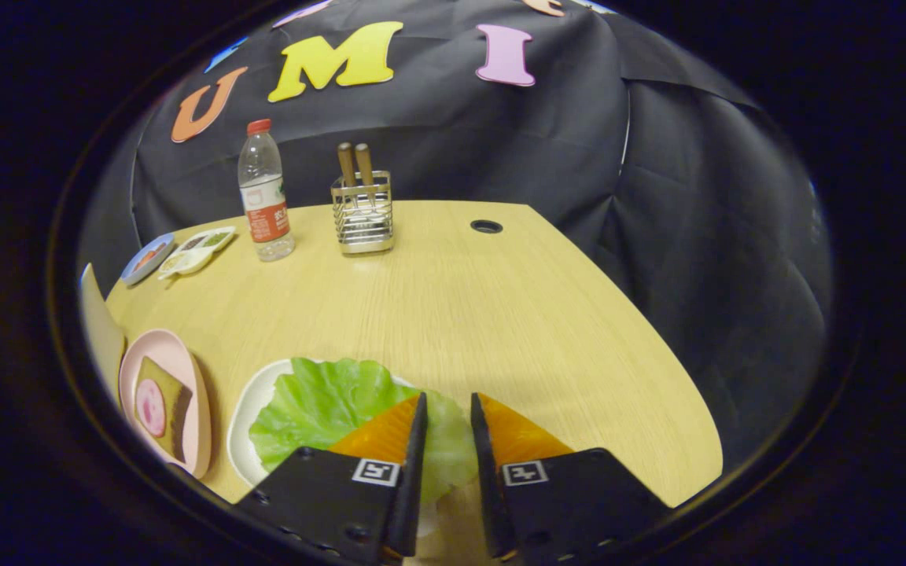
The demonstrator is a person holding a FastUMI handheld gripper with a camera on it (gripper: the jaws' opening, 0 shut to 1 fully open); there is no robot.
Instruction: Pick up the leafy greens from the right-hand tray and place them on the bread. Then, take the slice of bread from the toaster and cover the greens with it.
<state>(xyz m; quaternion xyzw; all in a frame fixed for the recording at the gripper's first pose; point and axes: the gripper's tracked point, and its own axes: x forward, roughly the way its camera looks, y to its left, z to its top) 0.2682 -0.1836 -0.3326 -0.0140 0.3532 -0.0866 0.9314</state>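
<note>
A green lettuce leaf (pixel 319 409) lies on a white tray (pixel 242 428) at the near edge of the wooden table (pixel 461 314). My gripper (pixel 447 405) hangs over the leaf's right edge with its fingers drawn close together, and that edge sits in the narrow gap between them. Left of the white tray, a pink tray (pixel 200 409) carries a slice of bread (pixel 174 409) with a round pink slice of meat on it. A pale, upright object (pixel 99 326) stands beyond the pink tray, mostly cut off, and I cannot tell what it is.
At the back of the table stand a plastic water bottle (pixel 264 196) and a wire holder (pixel 362 214) with two wooden handles. Two small dishes (pixel 185 253) sit at the back left. A round cable hole (pixel 486 226) is near the far edge. The table's right edge runs diagonally.
</note>
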